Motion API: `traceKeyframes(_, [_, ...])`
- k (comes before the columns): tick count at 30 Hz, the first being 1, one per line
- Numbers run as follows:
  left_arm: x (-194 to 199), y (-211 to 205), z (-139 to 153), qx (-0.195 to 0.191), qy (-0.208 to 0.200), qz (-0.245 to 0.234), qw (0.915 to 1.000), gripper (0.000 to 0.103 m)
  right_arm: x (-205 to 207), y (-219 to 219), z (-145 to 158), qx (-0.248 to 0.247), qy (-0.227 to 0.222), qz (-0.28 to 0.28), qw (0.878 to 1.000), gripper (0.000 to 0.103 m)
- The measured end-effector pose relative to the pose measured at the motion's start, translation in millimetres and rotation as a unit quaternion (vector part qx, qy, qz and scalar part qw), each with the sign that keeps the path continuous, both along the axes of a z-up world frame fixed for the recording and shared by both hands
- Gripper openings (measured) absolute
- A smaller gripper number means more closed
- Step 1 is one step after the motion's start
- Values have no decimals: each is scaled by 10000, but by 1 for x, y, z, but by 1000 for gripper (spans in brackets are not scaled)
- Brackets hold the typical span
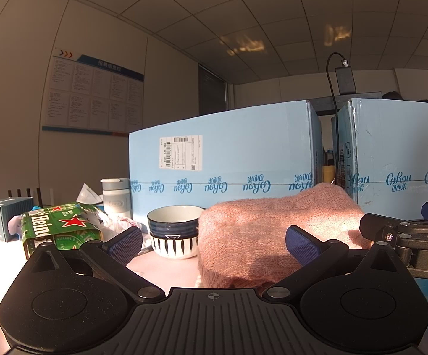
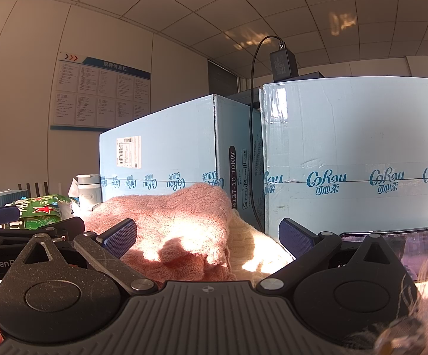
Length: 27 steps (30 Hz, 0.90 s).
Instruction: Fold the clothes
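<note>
Holding both grippers low and level at the near table edge, we face the pink knit [image 1: 276,230] with nothing in either grasp. The left gripper [image 1: 214,244] has its fingers spread wide, and so does the right gripper [image 2: 209,239]; each pair of blue pads frames the knit without touching it, as far as we can tell. We judge this a pause before a grab, the spread set wide enough to take a thick fold of wool.

The knit lies bunched in a soft heap on the table, partly folded over itself, and rests on a cream knit [image 2: 252,236] that shows at its right side. In the right view the heap sits straight ahead between the fingers; in the left view it sits to the right of centre, so we read the left gripper as placed toward the heap's left edge.

Clutter crowds the work. Two stacked bowls [image 1: 174,230] stand just beside the knit's left edge, with a green carton [image 1: 60,227] and a flask [image 1: 116,195] further left. Blue boxes [image 1: 222,159] wall off the back, close behind the heap. A phone [image 2: 403,248] leans at the right, near the cream knit. We judge that spreading the garment flat risks knocking the bowls or the phone.
</note>
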<state>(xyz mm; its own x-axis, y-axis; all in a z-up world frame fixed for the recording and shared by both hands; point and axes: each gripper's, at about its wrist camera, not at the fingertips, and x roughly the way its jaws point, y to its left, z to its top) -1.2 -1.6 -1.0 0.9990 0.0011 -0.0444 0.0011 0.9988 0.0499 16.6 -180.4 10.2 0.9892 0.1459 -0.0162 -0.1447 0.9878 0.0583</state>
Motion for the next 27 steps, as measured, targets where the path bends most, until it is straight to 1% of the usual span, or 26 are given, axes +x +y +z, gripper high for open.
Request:
traceKeyframes(18, [-1, 1, 1, -33, -51, 18, 10000, 103, 0, -2, 0, 4, -4, -12, 10000, 103])
traceKeyframes(22, [-1, 3, 1, -101, -67, 40, 9999, 103, -2, -4, 0, 55, -89, -32, 9999, 103])
traceKeyframes(27, [-3, 5, 1, -172, -131, 53, 9998, 103, -6, -3, 1, 49, -207, -210, 9996, 103])
